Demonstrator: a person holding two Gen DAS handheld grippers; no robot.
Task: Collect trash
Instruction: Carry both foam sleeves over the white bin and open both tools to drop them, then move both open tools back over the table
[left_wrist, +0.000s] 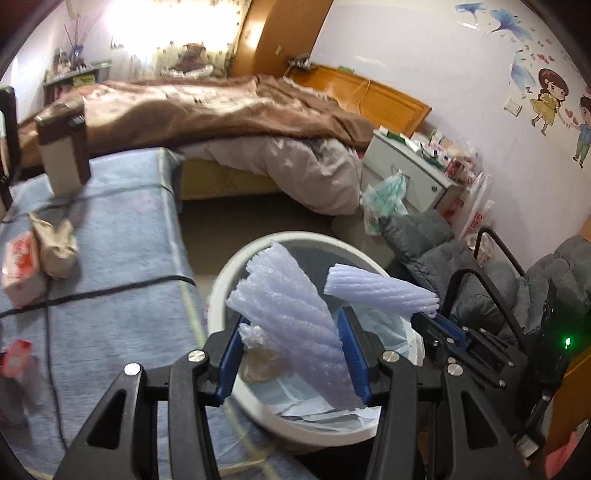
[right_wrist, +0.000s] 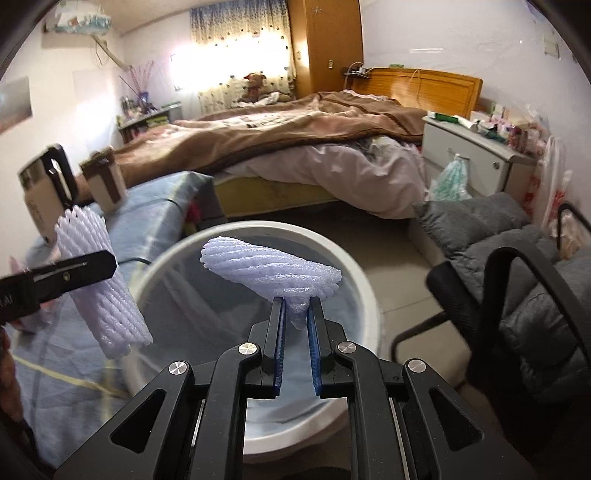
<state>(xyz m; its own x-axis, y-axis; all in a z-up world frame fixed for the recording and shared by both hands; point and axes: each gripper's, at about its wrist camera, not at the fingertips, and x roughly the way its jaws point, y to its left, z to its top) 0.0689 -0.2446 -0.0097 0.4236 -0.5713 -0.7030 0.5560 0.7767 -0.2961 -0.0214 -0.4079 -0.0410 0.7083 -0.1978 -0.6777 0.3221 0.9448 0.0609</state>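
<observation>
A round white trash bin (left_wrist: 236, 266) with a pale blue liner stands on the floor beside the table; it also shows in the right wrist view (right_wrist: 354, 273). My left gripper (left_wrist: 291, 317) is over the bin with its jaws spread; a white foam net sleeve (left_wrist: 295, 317) sits between them, touching the right pad. In the right wrist view this gripper (right_wrist: 74, 269) and its sleeve (right_wrist: 99, 295) show at the left. My right gripper (right_wrist: 295, 306) is shut on a second foam net sleeve (right_wrist: 269, 269) above the bin, which also shows in the left wrist view (left_wrist: 380, 291).
The table with a blue cloth (left_wrist: 122, 236) carries a crumpled brown paper bag (left_wrist: 55, 243), a red and white box (left_wrist: 22, 266), cables and a brown-and-cream appliance (left_wrist: 62, 147). A chair with a grey padded jacket (right_wrist: 517, 266) is at the right. A bed (right_wrist: 295, 136) lies behind.
</observation>
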